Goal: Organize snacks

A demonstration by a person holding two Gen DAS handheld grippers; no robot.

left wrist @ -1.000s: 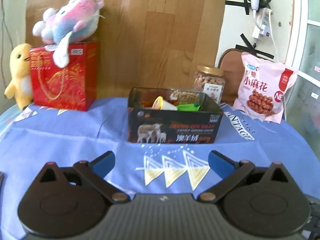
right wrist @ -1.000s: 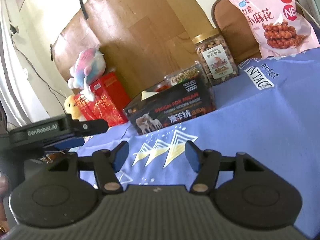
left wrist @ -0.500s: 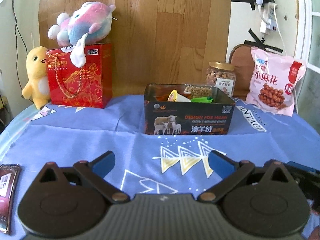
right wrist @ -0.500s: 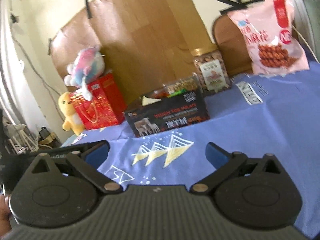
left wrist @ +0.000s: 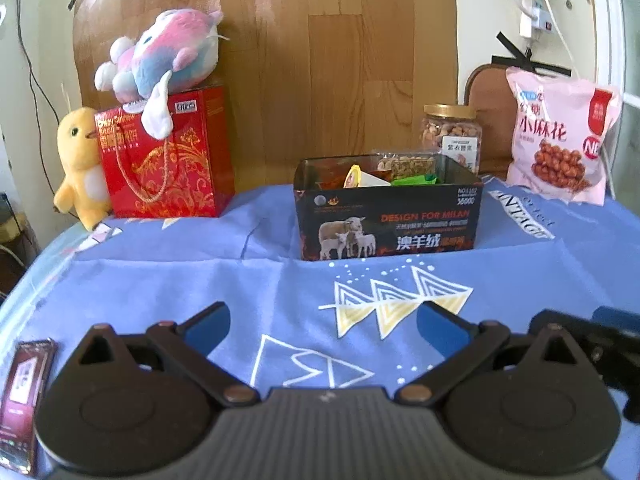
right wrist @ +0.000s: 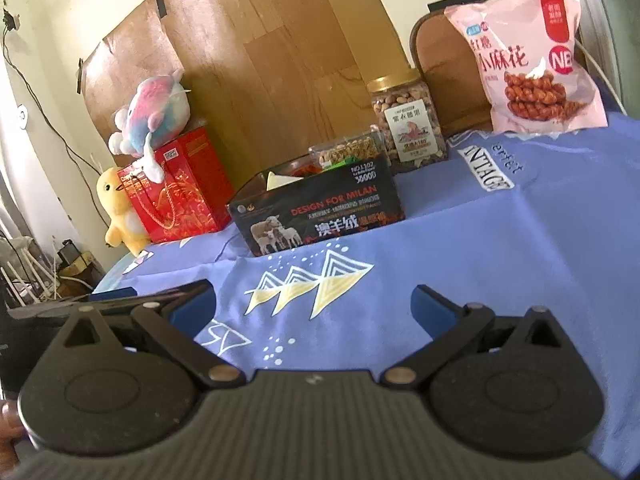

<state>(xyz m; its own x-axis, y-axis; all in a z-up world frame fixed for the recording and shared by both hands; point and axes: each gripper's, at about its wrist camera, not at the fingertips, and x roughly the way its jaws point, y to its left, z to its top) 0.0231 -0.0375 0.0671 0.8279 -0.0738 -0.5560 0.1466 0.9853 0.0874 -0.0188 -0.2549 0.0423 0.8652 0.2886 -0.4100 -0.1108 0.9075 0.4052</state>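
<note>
On the blue-clothed bench (left wrist: 160, 280), well beyond both pairs of fingers, stands the black snack box (left wrist: 388, 220), open-topped and printed with sheep, holding several small packets. Both grippers hover low over the cloth in front of it, nothing between their blue pads. The left gripper (left wrist: 323, 320) has its fingers spread wide and empty; the right gripper (right wrist: 314, 304) likewise has its fingers spread to their widest, gripping nothing.

Going left to right in the left wrist view: a dark red packet (left wrist: 24, 396) lies flat at the bench's near left edge, beside the left gripper's body. At the back stands a yellow duck plush (left wrist: 78, 164), touching a red gift bag (left wrist: 168, 156) with a pink-and-blue plush (left wrist: 168, 52) resting on top. Right of the box, just behind its far corner, is a clear jar of nuts (left wrist: 452, 136) with a gold lid, and further right a pink bag of fried dough twists (left wrist: 560, 136) leans upright against a brown chair back (left wrist: 488, 96). A wood-grain panel (left wrist: 320, 60) is taped to the cream wall behind.

Compared with a second ago, the right fingers have widened from partly spread to fully spread, and the left view now takes in the dark red packet.
</note>
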